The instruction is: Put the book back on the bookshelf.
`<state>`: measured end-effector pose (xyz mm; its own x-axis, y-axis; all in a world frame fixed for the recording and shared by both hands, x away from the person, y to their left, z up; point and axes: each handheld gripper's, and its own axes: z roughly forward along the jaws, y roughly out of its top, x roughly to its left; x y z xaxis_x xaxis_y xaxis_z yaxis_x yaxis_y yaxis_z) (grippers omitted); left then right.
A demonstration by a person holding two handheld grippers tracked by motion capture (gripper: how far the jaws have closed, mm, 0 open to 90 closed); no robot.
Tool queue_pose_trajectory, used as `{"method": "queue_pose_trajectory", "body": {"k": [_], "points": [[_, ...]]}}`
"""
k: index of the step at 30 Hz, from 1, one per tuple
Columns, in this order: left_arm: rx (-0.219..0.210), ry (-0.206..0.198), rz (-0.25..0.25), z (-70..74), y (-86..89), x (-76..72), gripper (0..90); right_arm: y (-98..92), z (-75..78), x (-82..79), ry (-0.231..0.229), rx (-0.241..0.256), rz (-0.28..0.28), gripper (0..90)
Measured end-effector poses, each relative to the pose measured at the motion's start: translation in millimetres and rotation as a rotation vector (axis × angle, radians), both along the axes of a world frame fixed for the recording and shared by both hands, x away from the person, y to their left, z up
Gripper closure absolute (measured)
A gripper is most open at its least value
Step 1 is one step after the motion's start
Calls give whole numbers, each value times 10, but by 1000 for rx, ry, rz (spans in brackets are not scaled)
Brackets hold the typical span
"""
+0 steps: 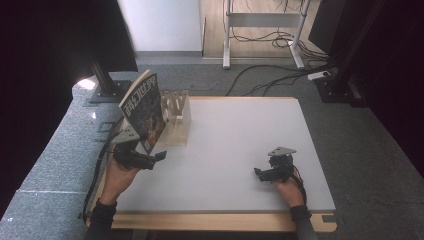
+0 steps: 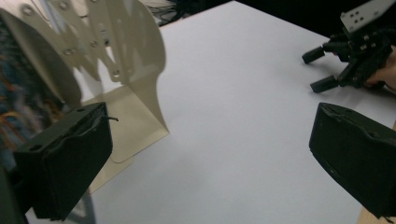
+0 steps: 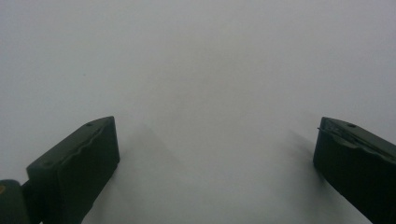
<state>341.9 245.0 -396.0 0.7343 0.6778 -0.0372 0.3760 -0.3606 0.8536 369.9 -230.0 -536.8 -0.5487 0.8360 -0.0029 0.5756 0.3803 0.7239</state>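
Here, at a white-topped table (image 1: pixel 240 150), a person works with a handheld gripper in each hand. A book (image 1: pixel 145 110) with a dark illustrated cover stands tilted at the table's far left corner, leaning just in front of a cream metal bookend rack (image 1: pixel 177 120). The left gripper (image 1: pixel 150 159) sits just below the book's lower edge; whether it touches the book cannot be told from the high view. In the left gripper view its jaws stand wide apart with nothing between them, the cream rack (image 2: pixel 126 70) rising close ahead and the blurred cover of the book (image 2: pixel 18 102) at the left edge. The right gripper (image 1: pixel 265 172) rests low over the bare tabletop near the right front, well apart from the book. In the right gripper view its jaws are spread wide over the plain white table (image 3: pixel 210 70), gripping nothing. Cables trail across the grey floor (image 1: pixel 360 140) beyond.
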Motion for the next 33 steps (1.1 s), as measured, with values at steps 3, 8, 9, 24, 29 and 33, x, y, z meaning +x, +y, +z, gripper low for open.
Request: {"method": "queue_pose_trajectory", "body": {"k": [3,8,9,24,29,33], "points": [[22,8,-20,-89,-103,23,0,0,0,-1,-1,0,0,1],[49,15,-51,-244,-240,48,0,0,-1,2,2,-1,-2,0],[51,21,-61,-287,-265,55,0,0,-1,3,2,0,-2,0],[91,68,-71,-838,-374,139,0,0,-1,3,3,0,-1,0],[97,103,-69,-1000,-379,150,0,0,-2,3,3,0,-2,0],[127,117,-63,-1075,-395,158,0,0,-1,4,4,0,-1,0]]}}
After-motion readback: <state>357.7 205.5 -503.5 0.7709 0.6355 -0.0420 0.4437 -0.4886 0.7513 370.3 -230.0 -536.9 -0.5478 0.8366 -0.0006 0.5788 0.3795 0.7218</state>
